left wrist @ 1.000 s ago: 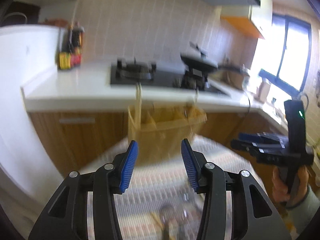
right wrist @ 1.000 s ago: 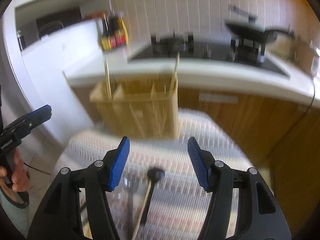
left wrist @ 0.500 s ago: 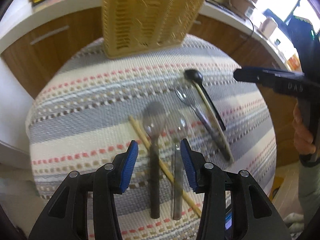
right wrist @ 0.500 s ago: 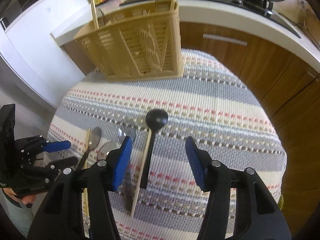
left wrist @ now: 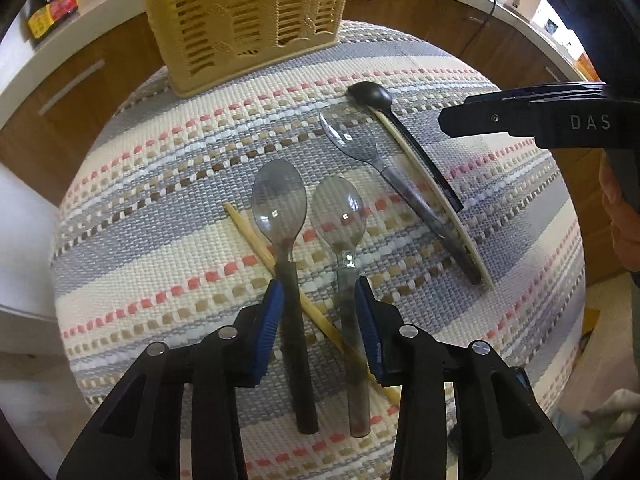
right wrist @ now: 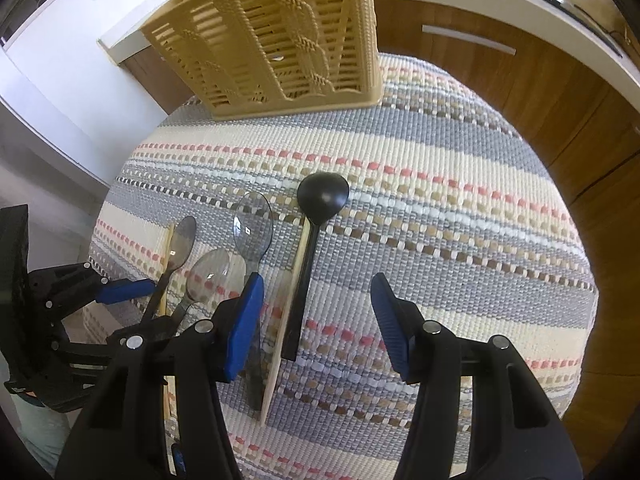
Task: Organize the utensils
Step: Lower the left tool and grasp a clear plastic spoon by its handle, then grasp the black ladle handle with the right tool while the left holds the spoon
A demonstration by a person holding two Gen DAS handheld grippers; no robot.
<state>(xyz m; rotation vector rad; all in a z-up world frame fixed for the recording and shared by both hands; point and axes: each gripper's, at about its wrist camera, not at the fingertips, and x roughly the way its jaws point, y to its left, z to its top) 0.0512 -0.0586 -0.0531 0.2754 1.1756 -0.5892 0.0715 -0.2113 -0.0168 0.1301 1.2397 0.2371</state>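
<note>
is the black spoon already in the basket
No, the black spoon lies flat on the striped mat, in front of the yellow basket.

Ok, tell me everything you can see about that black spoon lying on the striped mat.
The black spoon looks like matte plastic: a round, deep bowl and a straight, flat handle. It lies flat on the striped mat, bowl toward the yellow basket. A pale chopstick runs along its handle, seemingly touching. A clear spoon lies just beyond that. The right tool hovers open over the handle end, with nothing gripping it.
</note>
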